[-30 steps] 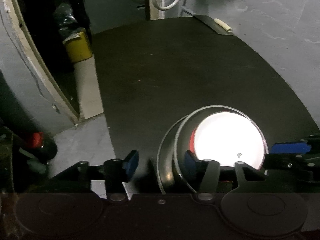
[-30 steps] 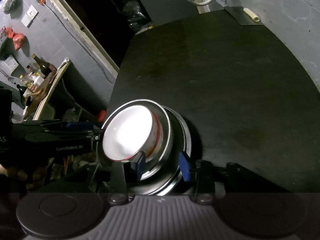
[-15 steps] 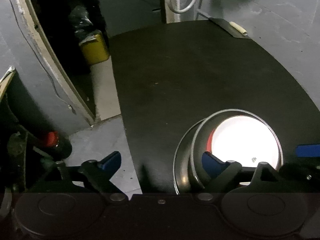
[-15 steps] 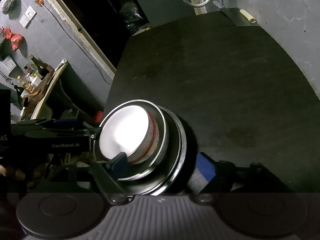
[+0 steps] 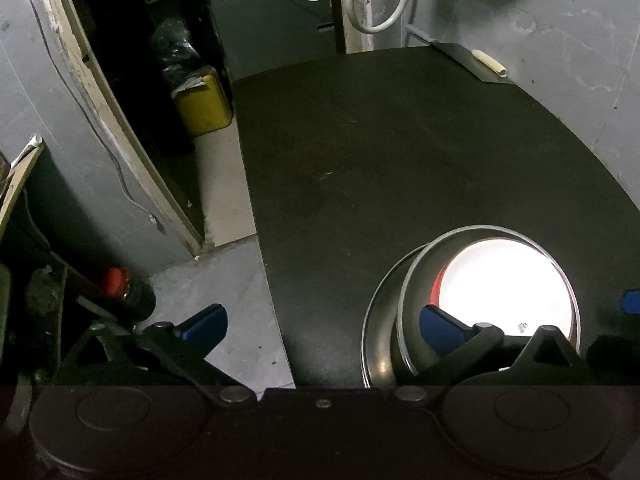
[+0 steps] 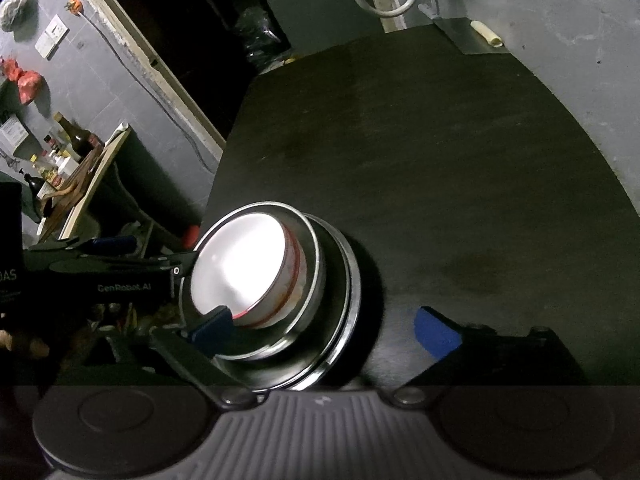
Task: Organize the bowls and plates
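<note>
The dark tabletop (image 6: 440,168) lies bare across its middle, right and far stretches, open to a passing gripper. At its near left edge stands the nested stack: a white bowl (image 6: 240,264) inside a steel bowl (image 6: 308,280) on a steel plate (image 6: 352,292). At the far right corner a flat metal sheet (image 6: 464,38) bearing a pale roll (image 6: 486,32) lies against the grey wall (image 6: 560,20). Left of the table the floor drops away toward a doorway holding a yellow container (image 5: 204,104).
</note>
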The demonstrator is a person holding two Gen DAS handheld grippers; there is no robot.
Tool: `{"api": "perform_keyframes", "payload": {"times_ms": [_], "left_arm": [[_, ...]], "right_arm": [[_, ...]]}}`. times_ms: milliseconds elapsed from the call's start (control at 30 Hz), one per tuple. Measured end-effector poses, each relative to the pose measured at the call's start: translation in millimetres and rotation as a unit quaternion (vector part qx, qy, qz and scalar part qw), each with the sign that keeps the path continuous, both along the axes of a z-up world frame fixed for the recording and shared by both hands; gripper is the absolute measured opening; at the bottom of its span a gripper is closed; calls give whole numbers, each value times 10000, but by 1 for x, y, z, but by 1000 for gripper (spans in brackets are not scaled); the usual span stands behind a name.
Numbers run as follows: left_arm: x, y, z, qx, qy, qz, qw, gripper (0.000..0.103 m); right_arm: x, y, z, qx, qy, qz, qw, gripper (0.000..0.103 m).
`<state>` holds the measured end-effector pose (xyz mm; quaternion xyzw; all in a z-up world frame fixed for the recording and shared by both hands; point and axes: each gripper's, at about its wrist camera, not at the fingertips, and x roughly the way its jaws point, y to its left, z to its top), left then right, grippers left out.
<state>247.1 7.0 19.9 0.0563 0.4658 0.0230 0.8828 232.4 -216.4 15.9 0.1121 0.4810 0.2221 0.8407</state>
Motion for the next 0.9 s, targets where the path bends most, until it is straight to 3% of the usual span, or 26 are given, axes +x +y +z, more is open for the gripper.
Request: {"api": "perform_keyframes", "payload": {"times_ms": [900], "left_arm": [[-13, 1, 15, -92, -243, 152, 9995, 102]], "right_arm": [[-2, -14, 5, -106, -171, -24, 9998, 103]]}}
